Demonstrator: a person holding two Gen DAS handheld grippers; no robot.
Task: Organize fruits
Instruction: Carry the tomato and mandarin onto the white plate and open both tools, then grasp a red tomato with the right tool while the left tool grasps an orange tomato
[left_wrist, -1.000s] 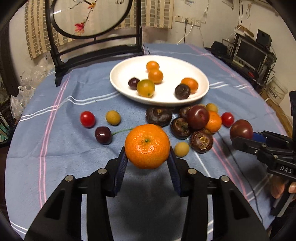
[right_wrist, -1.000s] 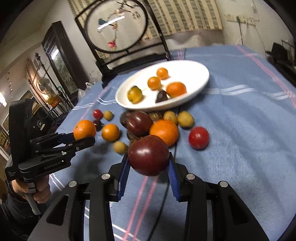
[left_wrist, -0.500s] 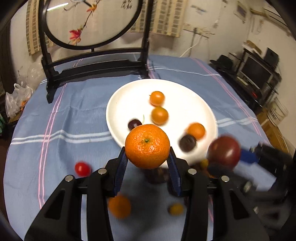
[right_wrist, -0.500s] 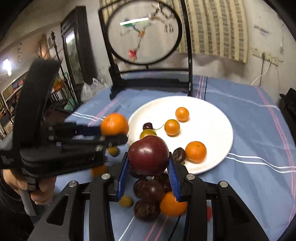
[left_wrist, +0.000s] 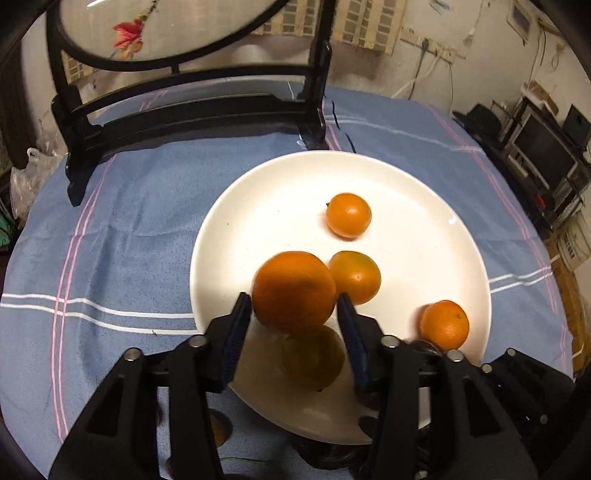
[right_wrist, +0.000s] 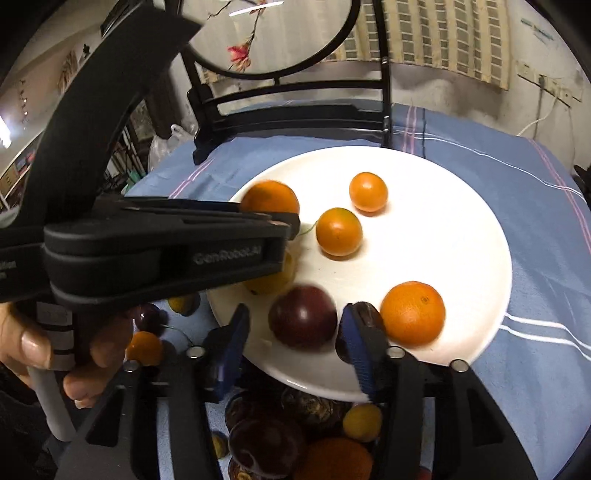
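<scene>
Blue striped cloth is covering the tabletop, with a white plate (left_wrist: 436, 192) sitting near its far edge. I am opening both claws over the plate's near rim: my left gripper (left_wrist: 294, 325) is letting go of an orange (left_wrist: 293, 290), my right gripper (right_wrist: 295, 332) a plum (right_wrist: 303, 320). Six fruits are already lying on the plate; several more are waiting on the cloth below, too hidden to count.
</scene>
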